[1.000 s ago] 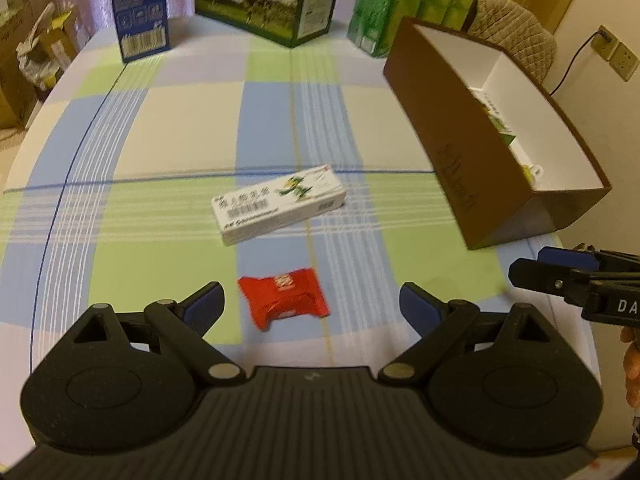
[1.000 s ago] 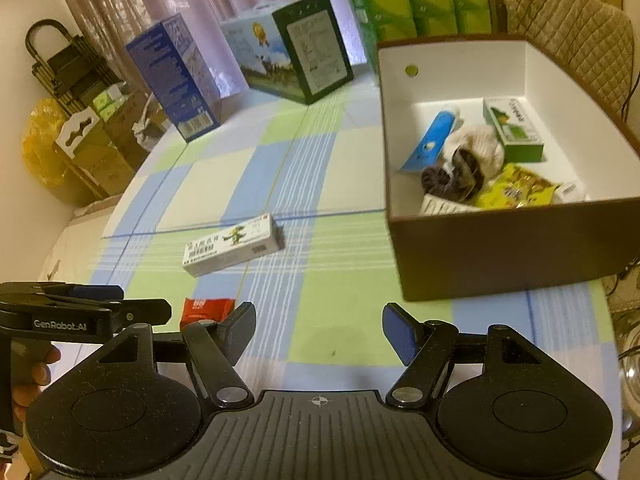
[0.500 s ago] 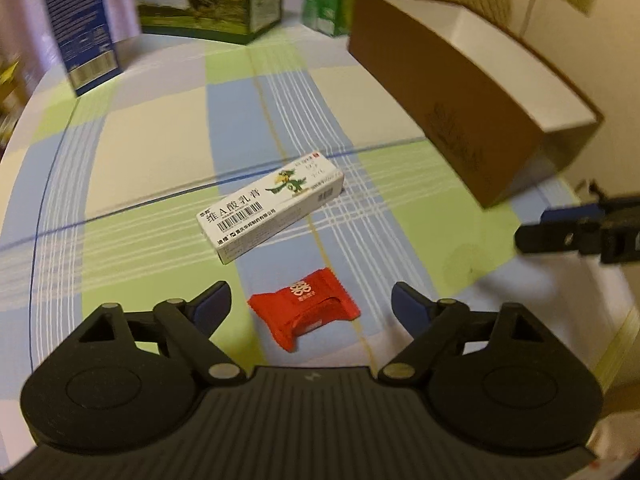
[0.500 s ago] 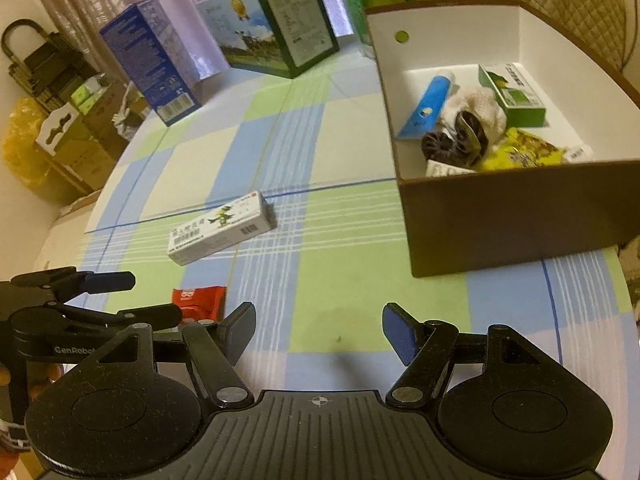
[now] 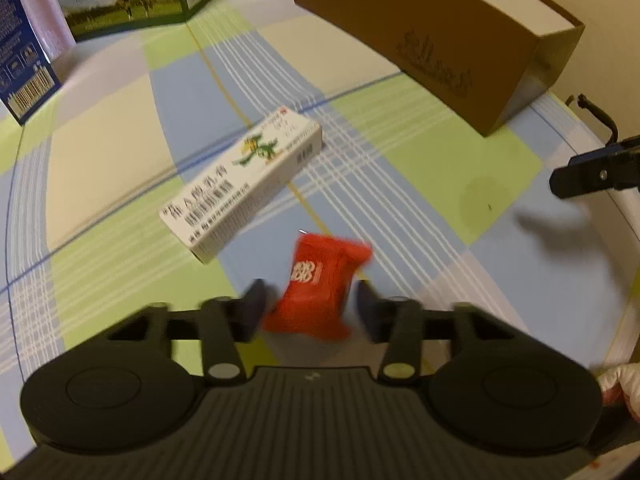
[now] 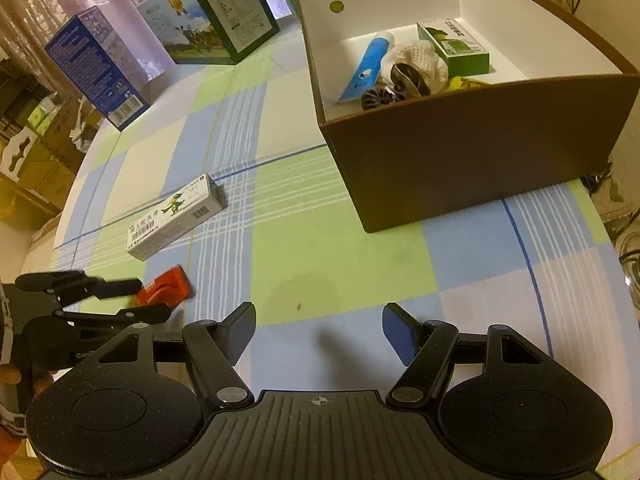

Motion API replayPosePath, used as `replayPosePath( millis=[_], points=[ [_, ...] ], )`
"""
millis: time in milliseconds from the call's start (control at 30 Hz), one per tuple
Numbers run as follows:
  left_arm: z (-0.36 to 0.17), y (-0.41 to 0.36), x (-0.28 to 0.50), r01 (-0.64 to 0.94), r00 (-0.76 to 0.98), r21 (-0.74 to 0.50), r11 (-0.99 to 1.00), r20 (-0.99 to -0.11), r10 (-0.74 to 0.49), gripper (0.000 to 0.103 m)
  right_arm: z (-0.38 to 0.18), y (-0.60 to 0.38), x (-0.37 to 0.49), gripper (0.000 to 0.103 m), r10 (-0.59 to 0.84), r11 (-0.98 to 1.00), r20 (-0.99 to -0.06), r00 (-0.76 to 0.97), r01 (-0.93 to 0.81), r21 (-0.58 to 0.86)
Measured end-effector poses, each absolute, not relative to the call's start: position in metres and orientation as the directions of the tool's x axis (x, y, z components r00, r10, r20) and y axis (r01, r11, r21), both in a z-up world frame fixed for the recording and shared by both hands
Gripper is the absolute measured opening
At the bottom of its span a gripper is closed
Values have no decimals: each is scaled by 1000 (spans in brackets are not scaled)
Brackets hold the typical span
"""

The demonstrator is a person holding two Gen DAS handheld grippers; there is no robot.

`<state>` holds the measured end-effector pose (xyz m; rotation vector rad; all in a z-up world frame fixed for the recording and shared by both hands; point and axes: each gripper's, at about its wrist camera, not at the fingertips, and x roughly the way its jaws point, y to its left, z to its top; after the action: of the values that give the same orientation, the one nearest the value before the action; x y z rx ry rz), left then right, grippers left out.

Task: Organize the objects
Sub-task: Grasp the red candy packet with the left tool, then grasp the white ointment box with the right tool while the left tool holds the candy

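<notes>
Far left first: blue carton and cow-print milk carton standing upright along the far edge of the tabletop, parked out of the working area, likely not part of the tidy-up.

Then the left gripper, low over the near-left part of the tabletop, closing around the red snack packet. Packet sitting between the pads, crumpled and tipped up; blur making it hard to say whether firmly pinched or only just caught. Approach from the near edge, presumably to take the packet across its narrow width.

Just beyond it, white medicine box lying flat, angled diagonally, near the packet but apart, evidently waiting its turn.

Moving right: right gripper hovering over bare cloth near the front edge, jaws spread wide, nothing between them. Idle, probably staying out of the way.

Far right: brown storage box at the right edge, open top, already holding a blue tube, a green carton and other bits. Surely the destination for the packet.
</notes>
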<state>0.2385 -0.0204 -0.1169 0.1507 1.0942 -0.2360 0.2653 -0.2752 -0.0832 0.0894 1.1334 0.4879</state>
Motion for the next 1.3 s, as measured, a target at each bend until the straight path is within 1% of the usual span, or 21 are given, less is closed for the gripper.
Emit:
replayPosePath(
  millis=[33,233,267,300,433,533,567,600,800,933,1033,1067,1100,1133,1200,1233,1300],
  points=[
    [-117,-20,237,273,424,-10,962,-896,-129,31,-84,-275,265,67,415,893,-848,330,-326,311],
    [-115,-19,231,212,422,-50,976,-896,-138,32,-85,-270,263,67,419,890,-849,323,-332,313],
    [-114,-18,232,204,424,-58,977,-894,-142,34,-86,-269,263,67,420,889,-848,322,-335,313],
    [-113,-19,232,198,426,-60,978,-894,-141,38,-86,-268,263,67,421,888,-848,321,-338,313],
    [-115,-21,239,193,428,-53,980,-894,-132,38,-85,-263,263,67,427,881,-848,315,-356,312],
    [-117,-23,242,189,422,-61,980,-896,-137,36,-85,-260,262,67,432,876,-847,310,-369,312],
    [-117,-23,241,186,421,-61,981,-897,-136,29,-85,-259,262,67,434,874,-846,309,-374,311],
    [-117,-24,241,180,420,-61,982,-898,-133,26,-85,-258,262,67,436,871,-846,307,-380,312],
    [-112,-16,235,129,426,-48,990,-899,-99,25,-85,-242,263,67,463,843,-839,286,-435,317],
    [-106,-2,229,73,438,-39,997,-896,-68,25,-84,-220,267,67,492,806,-826,275,-503,313],
    [-102,14,225,18,445,-38,999,-895,-42,25,-78,-197,270,66,525,760,-799,292,-584,286],
    [-101,20,222,-6,447,-39,999,-894,-33,25,-76,-189,272,64,536,746,-788,304,-608,273],
    [-100,25,220,-24,449,-39,999,-893,-24,25,-74,-180,276,51,546,730,-779,308,-631,263],
    [-99,31,218,-45,450,-38,998,-893,-14,25,-74,-171,281,36,560,710,-771,304,-655,258],
    [-98,44,213,-93,449,-38,995,-893,8,25,-76,-153,294,25,579,686,-759,298,-680,257],
    [-97,49,211,-114,449,-38,993,-893,17,25,-78,-145,301,21,586,678,-755,294,-688,258],
    [-97,62,207,-159,446,-38,987,-894,38,25,-84,-127,317,20,598,660,-751,280,-703,264]
  ],
)
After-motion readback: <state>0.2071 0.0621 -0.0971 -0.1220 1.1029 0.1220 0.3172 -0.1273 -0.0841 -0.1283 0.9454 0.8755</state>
